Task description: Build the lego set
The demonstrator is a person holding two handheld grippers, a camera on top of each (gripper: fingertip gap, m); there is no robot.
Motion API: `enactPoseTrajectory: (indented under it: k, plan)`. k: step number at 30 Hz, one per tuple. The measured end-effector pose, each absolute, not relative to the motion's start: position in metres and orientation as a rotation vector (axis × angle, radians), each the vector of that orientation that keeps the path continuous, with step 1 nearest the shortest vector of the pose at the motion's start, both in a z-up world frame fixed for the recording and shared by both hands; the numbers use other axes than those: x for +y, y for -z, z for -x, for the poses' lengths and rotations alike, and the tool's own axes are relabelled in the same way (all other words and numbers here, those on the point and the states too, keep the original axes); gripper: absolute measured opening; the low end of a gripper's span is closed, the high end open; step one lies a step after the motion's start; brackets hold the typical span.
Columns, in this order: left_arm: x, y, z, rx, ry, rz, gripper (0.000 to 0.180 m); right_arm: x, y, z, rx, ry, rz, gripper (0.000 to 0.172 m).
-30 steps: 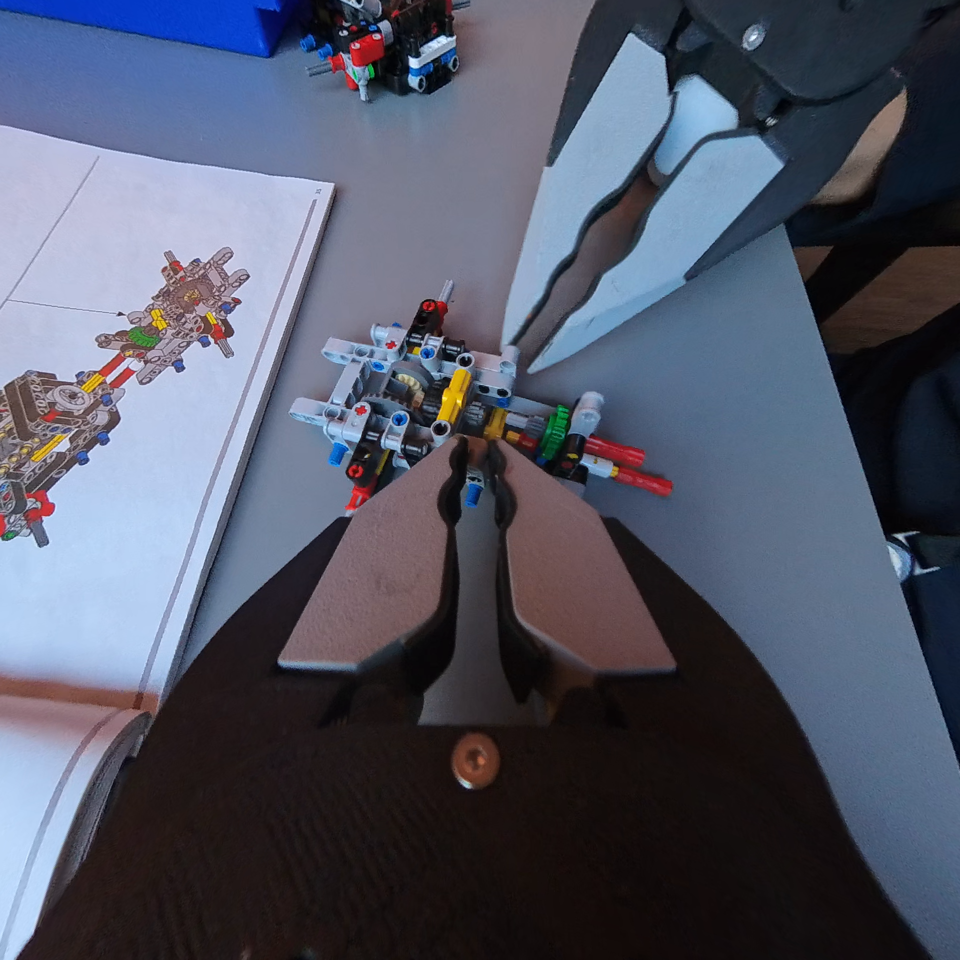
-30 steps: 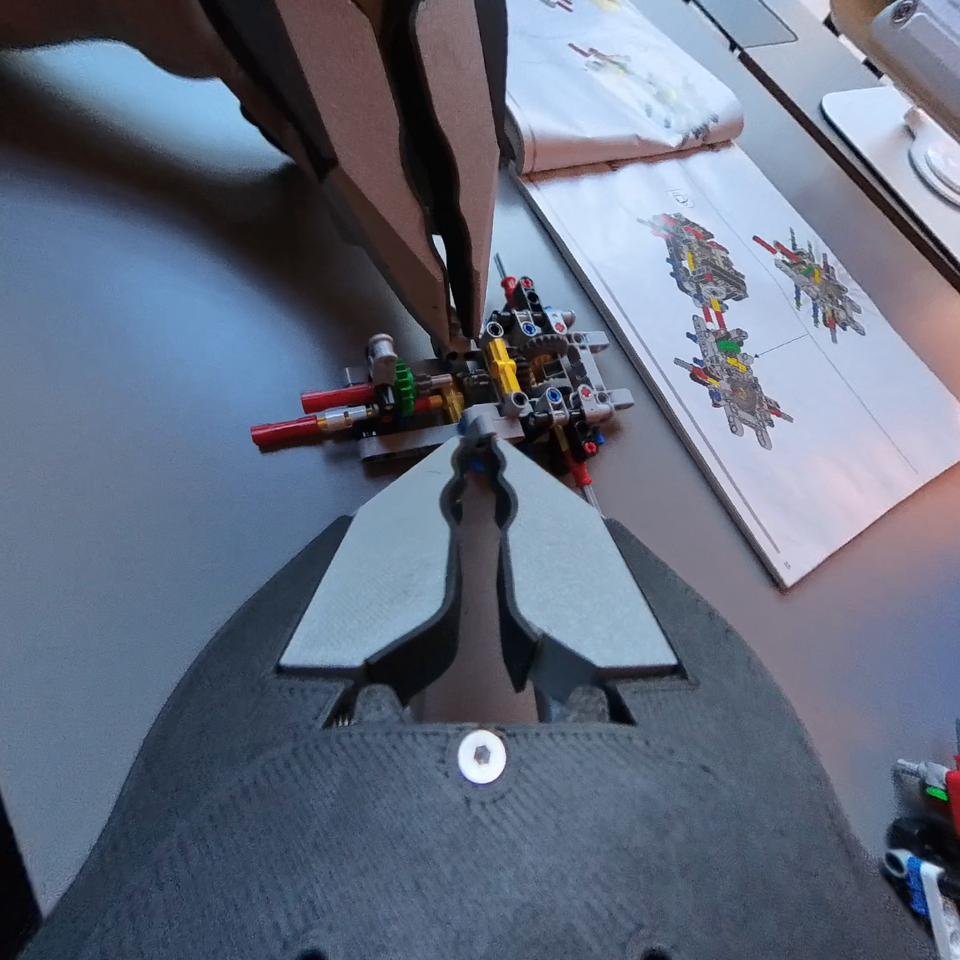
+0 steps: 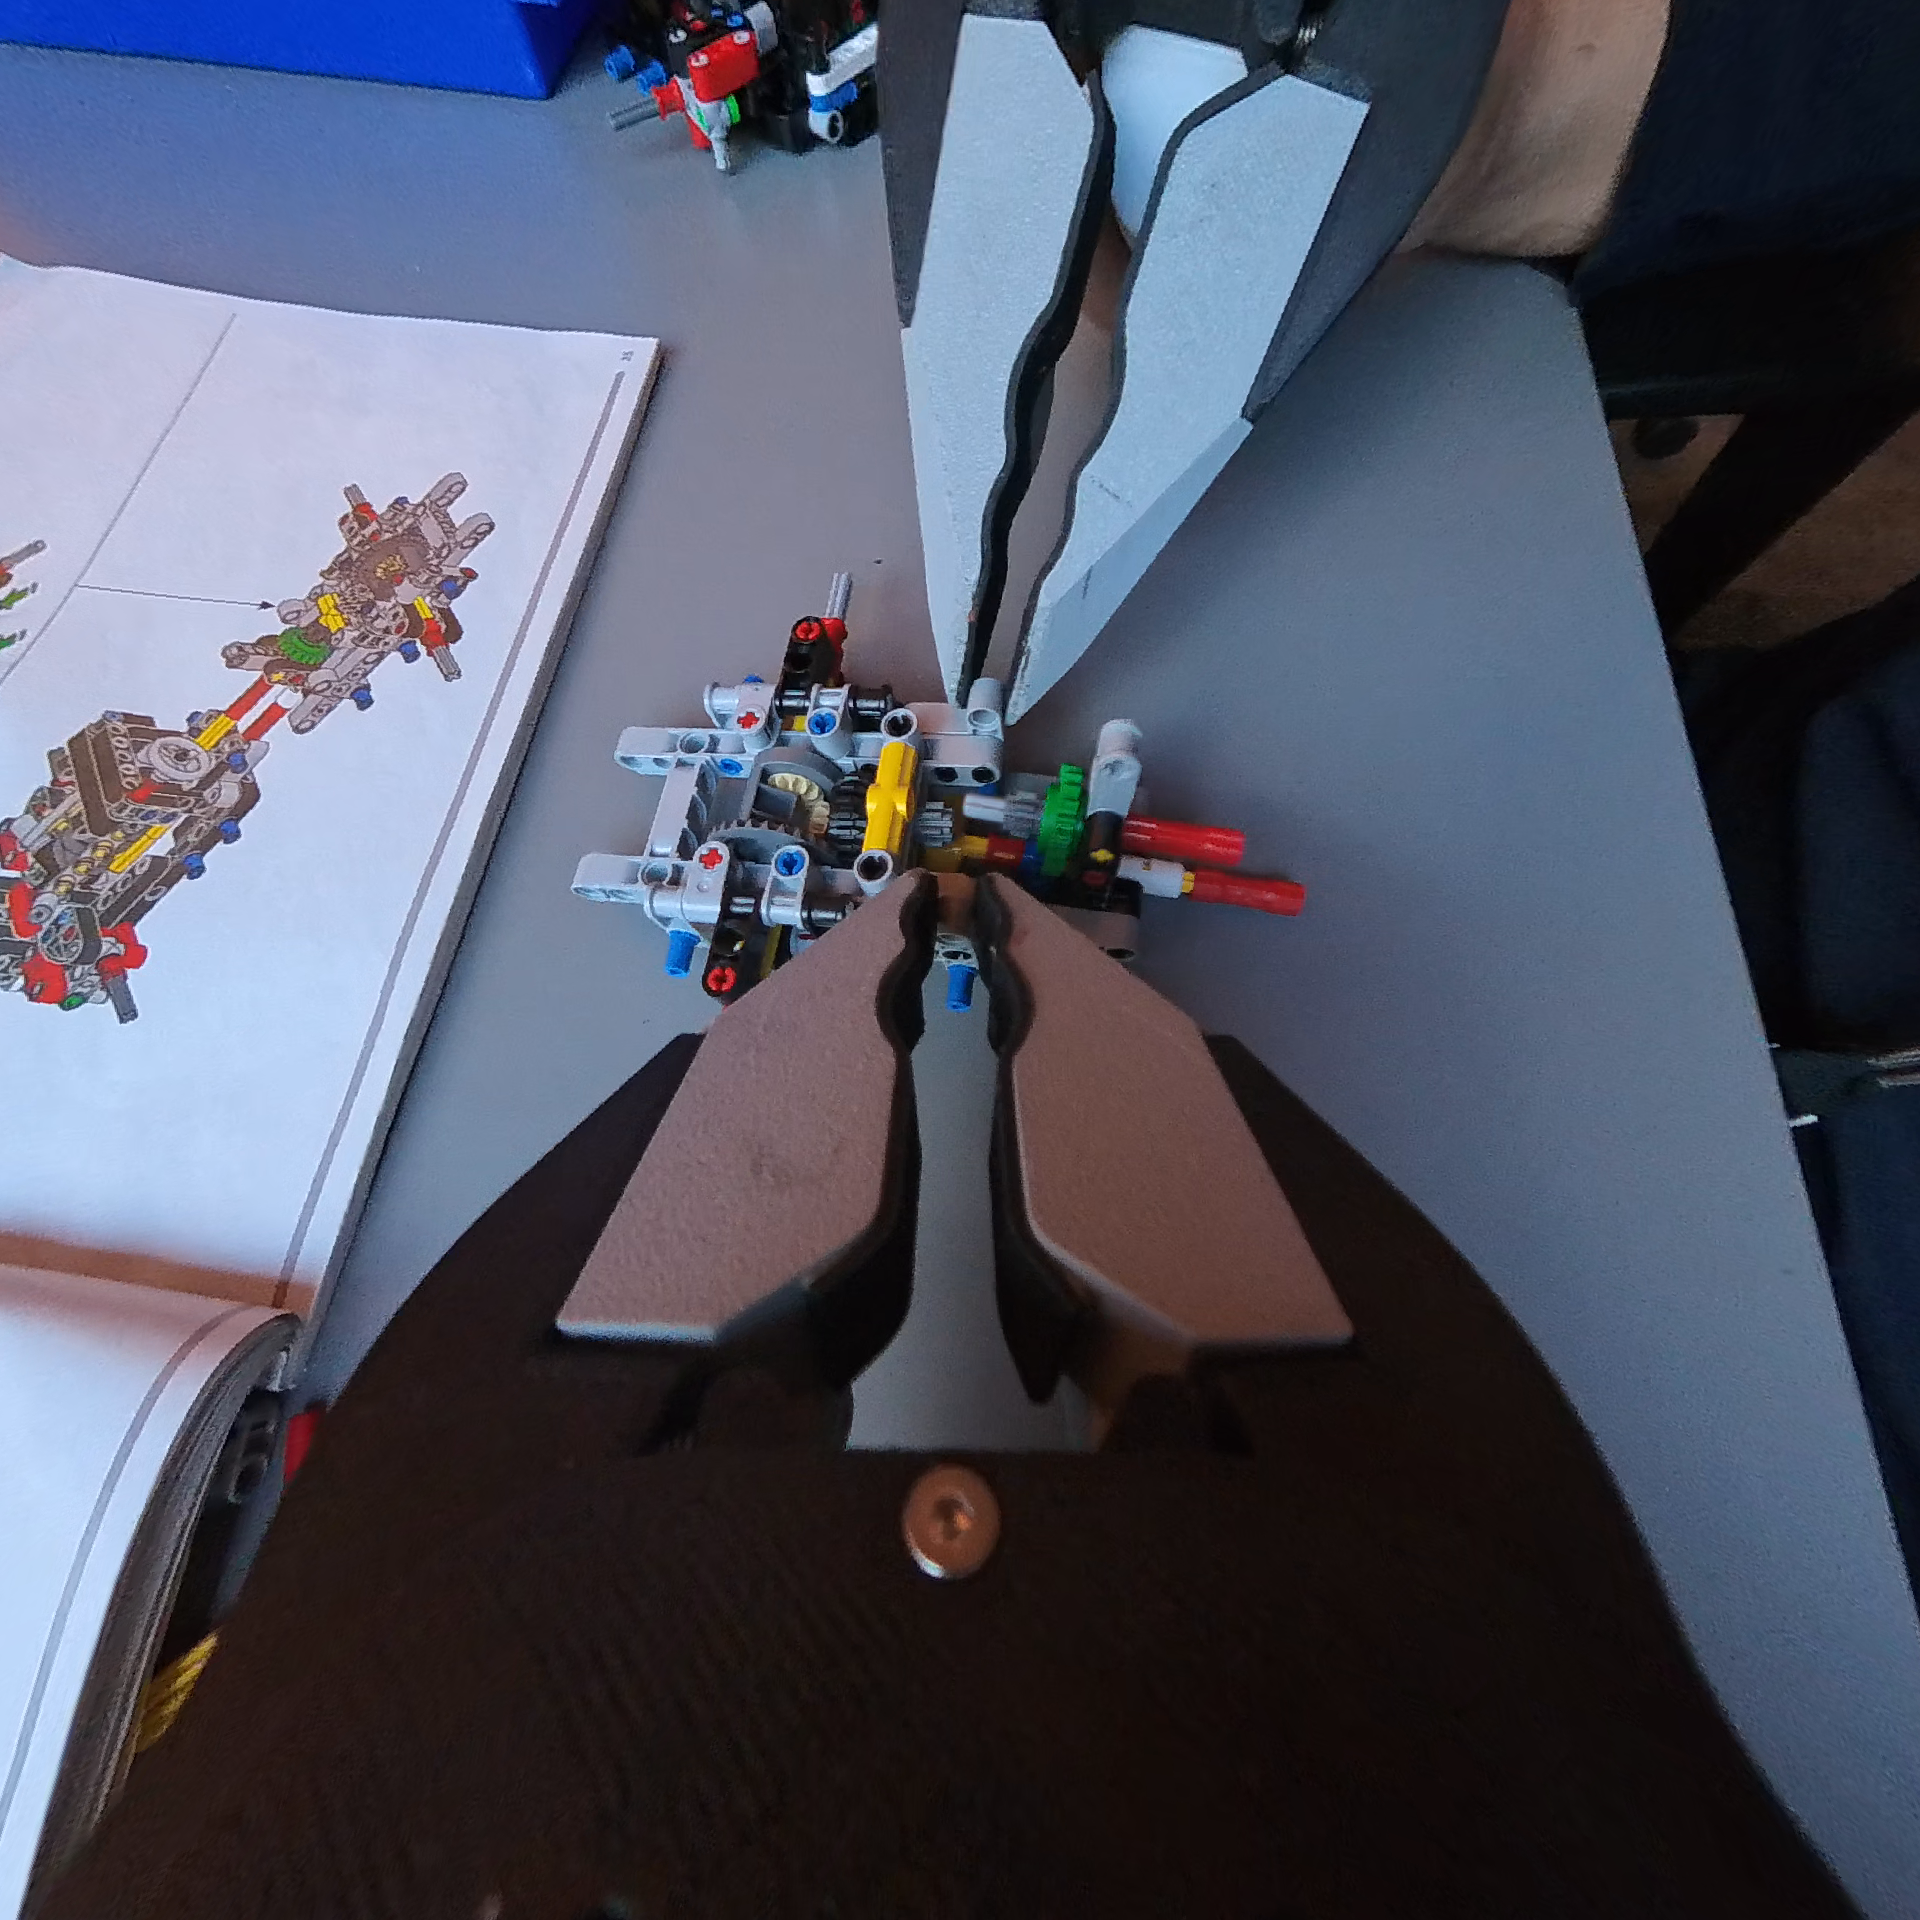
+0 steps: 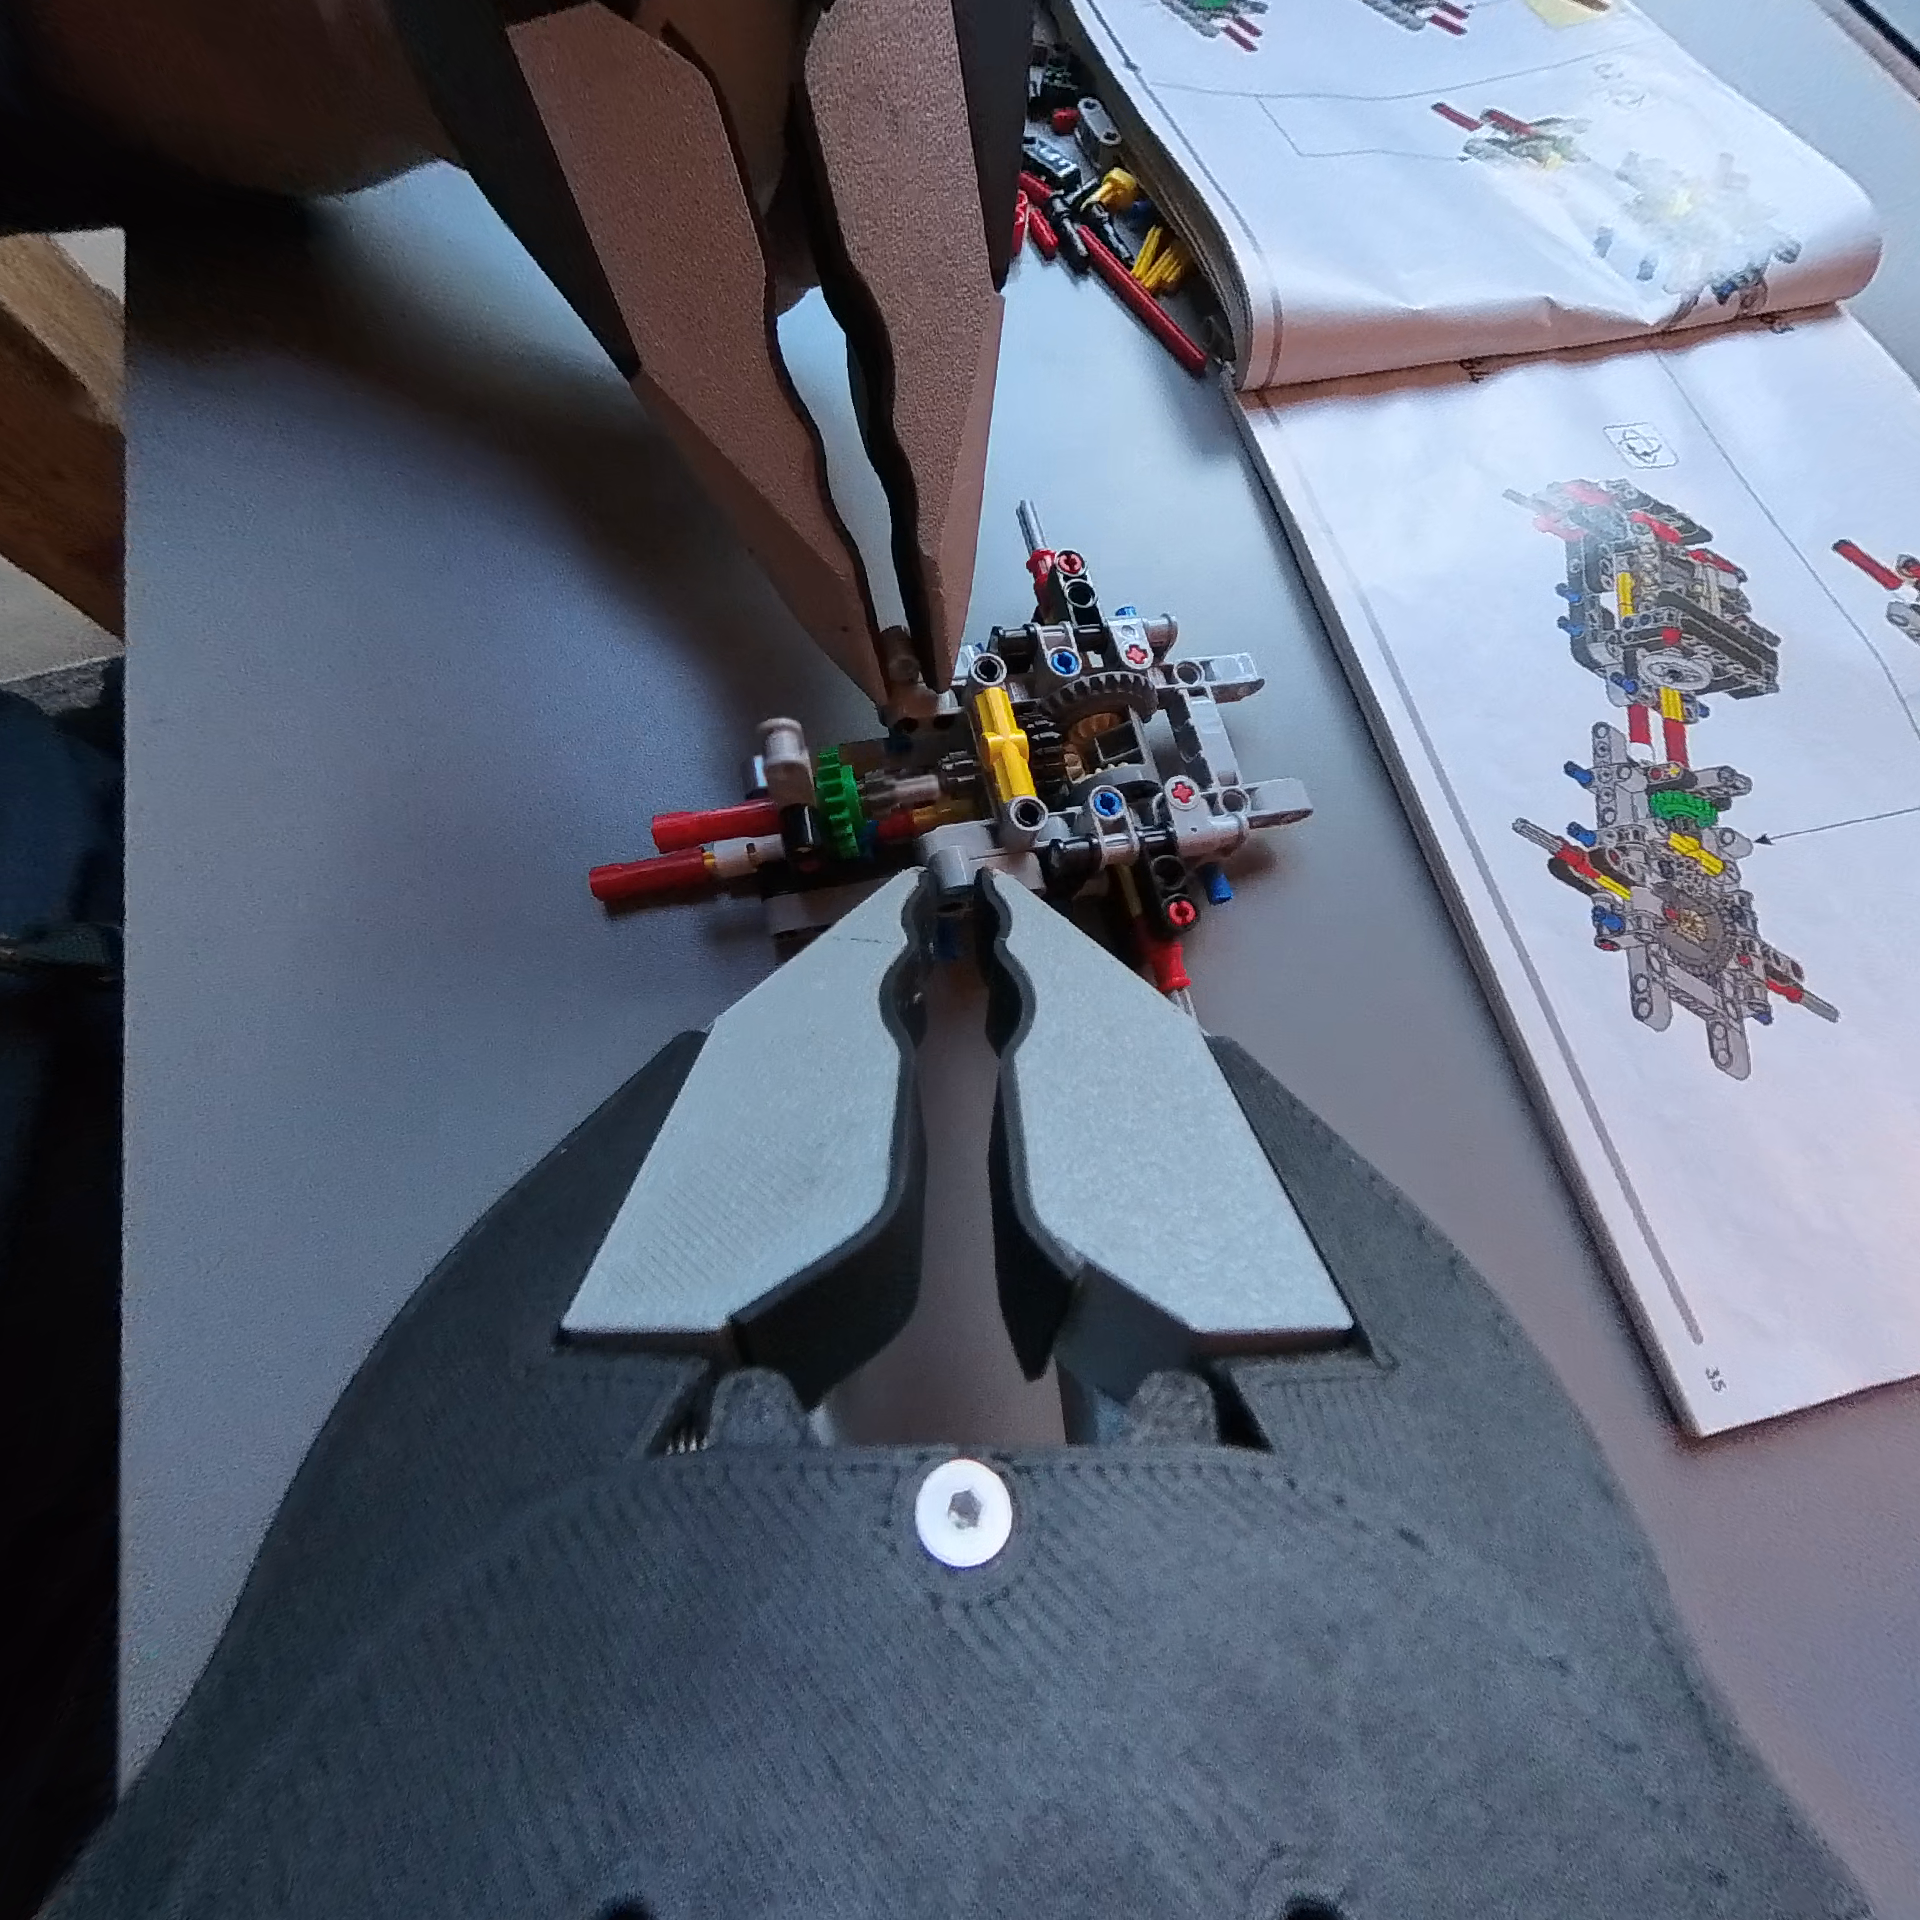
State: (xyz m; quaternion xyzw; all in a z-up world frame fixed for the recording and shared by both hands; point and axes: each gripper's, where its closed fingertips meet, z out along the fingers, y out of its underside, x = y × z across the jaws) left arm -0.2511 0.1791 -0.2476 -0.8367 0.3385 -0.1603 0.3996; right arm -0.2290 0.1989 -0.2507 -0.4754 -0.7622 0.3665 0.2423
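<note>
A small toy-brick gear assembly of grey beams, with a yellow part, a green gear and red axles, lies on the grey table. My left gripper, with brown fingers, is shut on a grey connector at the assembly's near side. The right wrist view shows it pinching that piece from above. My right gripper, with grey fingers, is shut on the grey beam end on the assembly's opposite side. The left wrist view also shows the right gripper pinching that end.
An open instruction booklet lies left of the assembly; it also shows in the right wrist view. A second brick build and a blue box sit at the far edge. Loose parts lie by the booklet. The table edge runs close on the right.
The assembly stays in place on the table with both grippers still shut on it. The right gripper has tilted to a steeper angle over its beam end.
</note>
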Motion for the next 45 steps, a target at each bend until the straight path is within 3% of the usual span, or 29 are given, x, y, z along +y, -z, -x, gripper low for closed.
enactPoseTrajectory:
  k: [45]
  plan:
    - [0.188, 0.251, 0.266, 0.73, 0.408, 2.149, 0.004, 0.216, 0.25, 0.236, -1.991, -1.097, 1.377, 0.0]
